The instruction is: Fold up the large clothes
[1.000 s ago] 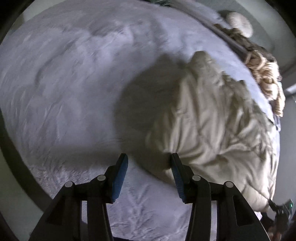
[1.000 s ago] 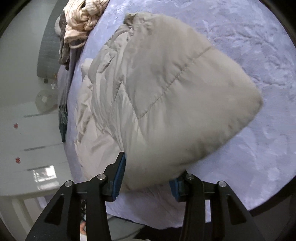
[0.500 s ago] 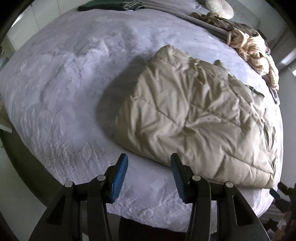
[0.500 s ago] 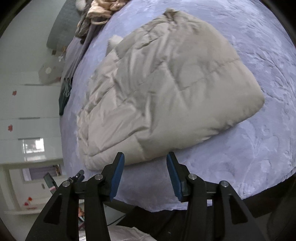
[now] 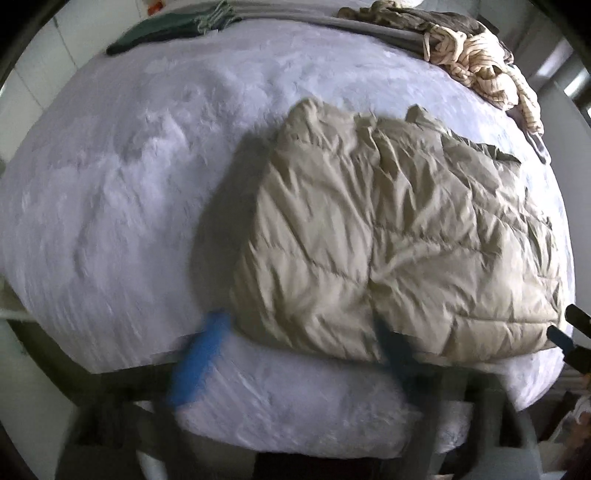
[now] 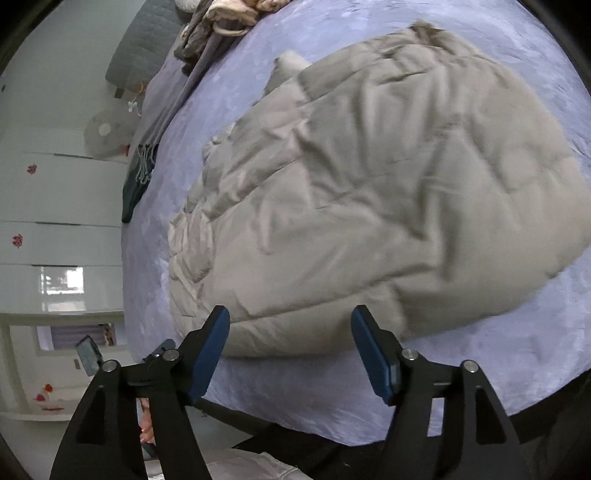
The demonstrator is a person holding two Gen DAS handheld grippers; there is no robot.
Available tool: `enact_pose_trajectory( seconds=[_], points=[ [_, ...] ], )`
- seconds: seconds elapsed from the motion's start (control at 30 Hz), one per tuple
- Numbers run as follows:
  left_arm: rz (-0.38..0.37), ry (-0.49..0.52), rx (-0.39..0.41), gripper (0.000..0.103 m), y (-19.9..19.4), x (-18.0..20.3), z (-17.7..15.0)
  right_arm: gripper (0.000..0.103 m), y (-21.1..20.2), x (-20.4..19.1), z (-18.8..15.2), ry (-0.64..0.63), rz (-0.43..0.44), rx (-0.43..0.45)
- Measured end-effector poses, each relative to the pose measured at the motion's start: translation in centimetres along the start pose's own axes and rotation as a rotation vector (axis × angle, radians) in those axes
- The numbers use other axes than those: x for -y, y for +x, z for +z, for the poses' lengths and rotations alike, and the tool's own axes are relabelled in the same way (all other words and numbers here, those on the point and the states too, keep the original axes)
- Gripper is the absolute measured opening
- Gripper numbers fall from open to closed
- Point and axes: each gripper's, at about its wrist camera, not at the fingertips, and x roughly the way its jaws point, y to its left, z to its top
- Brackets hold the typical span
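Note:
A beige quilted puffer jacket (image 5: 399, 243) lies folded into a thick bundle on the lavender bedspread (image 5: 129, 184), near the bed's front edge. My left gripper (image 5: 295, 336) hangs above its near edge, blurred, its jaws opening wide with nothing between the blue pads. In the right wrist view the same jacket (image 6: 388, 184) fills the middle. My right gripper (image 6: 290, 328) hovers over its near hem, jaws opening, and the pads touch nothing. The tip of the right gripper (image 5: 565, 336) shows at the left view's right edge.
A heap of striped cream and brown clothes (image 5: 476, 62) and a dark green fringed cloth (image 5: 166, 29) lie at the bed's far side. White cabinet fronts (image 6: 62, 229) stand beyond the bed (image 6: 480, 369). A white item (image 6: 243, 465) lies low by the bed's edge.
Both grippers let go of the jacket, which dropped flat onto the bed. Both have risen and drawn back, and their jaws have spread wider.

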Motion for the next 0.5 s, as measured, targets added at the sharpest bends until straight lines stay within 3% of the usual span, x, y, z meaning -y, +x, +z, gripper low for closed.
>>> enact_pose_trajectory(
  seconds=[0.13, 0.43, 0.5],
  points=[
    [-0.003, 0.036, -0.003, 0.099, 0.4, -0.5, 1.7, 0.072, 1.5, -2.7, -0.2, -0.022, -0.044, 0.014],
    [-0.016, 0.084, -0.051, 0.103, 2.5, -0.3, 2.9, 0.072, 3.6, -4.7, 0.0, -0.002, -0.115, 0.003],
    [-0.015, 0.091, -0.055, 0.103, 2.8, -0.3, 3.1, 0.076, 3.9, -5.1, 0.0, -0.002, -0.122, 0.006]
  ],
)
